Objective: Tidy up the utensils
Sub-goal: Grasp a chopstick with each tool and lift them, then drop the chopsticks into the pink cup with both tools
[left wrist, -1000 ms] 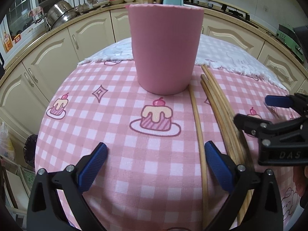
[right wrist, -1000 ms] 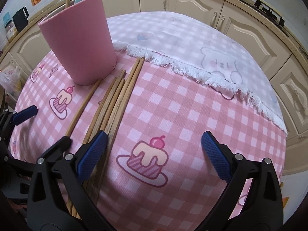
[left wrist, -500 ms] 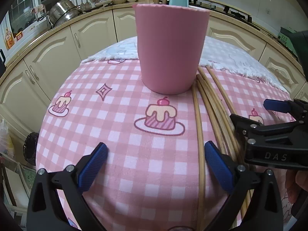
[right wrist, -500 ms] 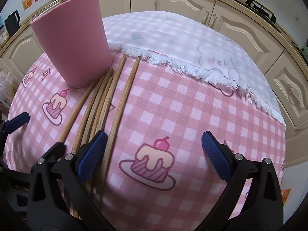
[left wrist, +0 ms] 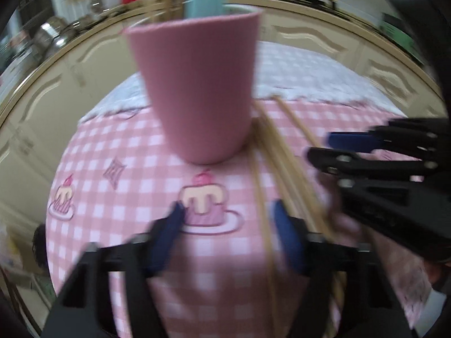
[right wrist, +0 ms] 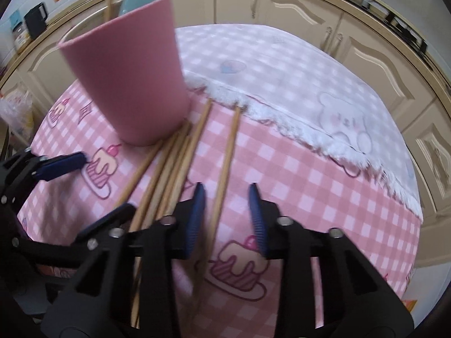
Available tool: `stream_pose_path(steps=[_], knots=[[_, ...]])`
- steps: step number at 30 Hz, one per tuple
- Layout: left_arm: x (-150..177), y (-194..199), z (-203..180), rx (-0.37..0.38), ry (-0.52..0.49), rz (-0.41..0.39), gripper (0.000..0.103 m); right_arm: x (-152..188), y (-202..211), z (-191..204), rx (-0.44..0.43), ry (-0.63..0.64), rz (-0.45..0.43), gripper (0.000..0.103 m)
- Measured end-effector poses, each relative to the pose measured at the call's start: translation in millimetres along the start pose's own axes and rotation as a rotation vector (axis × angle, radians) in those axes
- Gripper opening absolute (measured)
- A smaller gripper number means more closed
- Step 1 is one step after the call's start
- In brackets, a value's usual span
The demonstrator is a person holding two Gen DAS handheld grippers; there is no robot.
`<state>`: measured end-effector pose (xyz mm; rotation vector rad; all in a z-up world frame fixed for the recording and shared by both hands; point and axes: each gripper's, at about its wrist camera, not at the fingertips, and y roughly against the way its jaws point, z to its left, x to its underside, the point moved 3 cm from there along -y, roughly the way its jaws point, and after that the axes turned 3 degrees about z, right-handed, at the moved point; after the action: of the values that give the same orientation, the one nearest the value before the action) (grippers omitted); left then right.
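A pink cup [left wrist: 197,90] stands on the pink checked tablecloth [left wrist: 118,146] and holds wooden chopsticks and a light blue utensil. Several loose wooden chopsticks [right wrist: 174,157] lie on the cloth to the cup's right. My left gripper [left wrist: 228,219] is partly open over the cloth; its jaws straddle the leftmost loose chopstick [left wrist: 260,197]. My right gripper [right wrist: 227,211] is half closed, its jaws either side of the rightmost chopstick [right wrist: 228,152] without clear contact. The pink cup also shows in the right wrist view [right wrist: 126,73].
A white fringed cloth [right wrist: 296,79] covers the far part of the table. Cream kitchen cabinets [right wrist: 282,2] and a counter with pots ring the table. The left gripper shows in the right wrist view [right wrist: 62,166], close beside the chopsticks.
Both grippers have moved forward toward the cup and narrowed their jaws. The right jaws now bracket the rightmost chopstick; the left jaws bracket the leftmost one.
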<state>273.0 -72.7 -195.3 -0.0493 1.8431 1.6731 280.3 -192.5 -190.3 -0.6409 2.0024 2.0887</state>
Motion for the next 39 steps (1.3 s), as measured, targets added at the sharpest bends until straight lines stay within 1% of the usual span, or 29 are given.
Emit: stream_pose_path(steps=[1, 2, 4, 7, 10, 15, 17, 18, 19, 21, 23, 26, 28, 29, 32, 33, 34, 37, 39], knots=[[0, 2, -2, 0.008, -0.013, 0.008, 0.015, 1, 1, -2, -0.016, -0.005, 0.001, 0.01], [0, 3, -5, 0.017, -0.028, 0.019, 0.005, 2, 2, -4, -0.04, -0.019, 0.003, 0.008], [2, 5, -7, 0.02, -0.046, 0.024, 0.005, 5, 4, -12, -0.074, -0.048, 0.008, 0.007], [5, 7, -5, 0.027, -0.038, 0.024, 0.005, 4, 3, -18, -0.102, -0.067, 0.029, 0.007], [6, 8, -5, 0.015, -0.042, 0.026, 0.006, -5, 2, -14, -0.079, -0.044, 0.043, 0.008], [2, 4, -4, 0.006, -0.032, 0.025, 0.007, -19, -7, -11, -0.071, -0.015, 0.052, 0.008], [0, 3, -5, 0.008, -0.042, 0.019, 0.005, -18, -7, -12, -0.086, -0.011, 0.04, 0.007], [0, 4, -5, 0.01, -0.04, 0.015, 0.005, -17, -7, -15, -0.105, -0.025, 0.034, 0.007], [0, 5, -6, 0.015, -0.038, 0.011, 0.005, -13, -5, -20, -0.145, -0.053, 0.019, 0.006], [4, 9, -5, 0.031, -0.021, -0.003, 0.005, -5, 3, -26, -0.193, -0.091, -0.019, 0.006], [8, 17, -2, 0.064, 0.006, -0.032, 0.005, 5, 17, -31, -0.233, -0.119, -0.077, 0.006], [16, 39, 0, 0.104, 0.036, -0.112, 0.005, 17, 45, -41, -0.276, -0.16, -0.19, 0.006], [19, 60, -1, 0.133, 0.052, -0.197, 0.005, 22, 63, -45, -0.313, -0.173, -0.273, 0.006], [20, 69, -1, 0.141, 0.059, -0.232, 0.005, 23, 71, -46, -0.328, -0.173, -0.307, 0.006], [20, 100, 1, 0.158, 0.075, -0.37, 0.005, 26, 97, -46, -0.355, -0.165, -0.42, 0.006], [19, 110, 2, 0.163, 0.083, -0.421, 0.005, 26, 103, -45, -0.363, -0.167, -0.443, 0.006], [18, 118, 3, 0.16, 0.091, -0.454, 0.005, 25, 111, -43, -0.371, -0.166, -0.478, 0.006], [5, 134, 7, 0.162, 0.127, -0.547, 0.005, 20, 128, -38, -0.391, -0.158, -0.552, 0.006], [-3, 144, 12, 0.158, 0.153, -0.601, 0.005, 15, 135, -36, -0.404, -0.156, -0.581, 0.006]])
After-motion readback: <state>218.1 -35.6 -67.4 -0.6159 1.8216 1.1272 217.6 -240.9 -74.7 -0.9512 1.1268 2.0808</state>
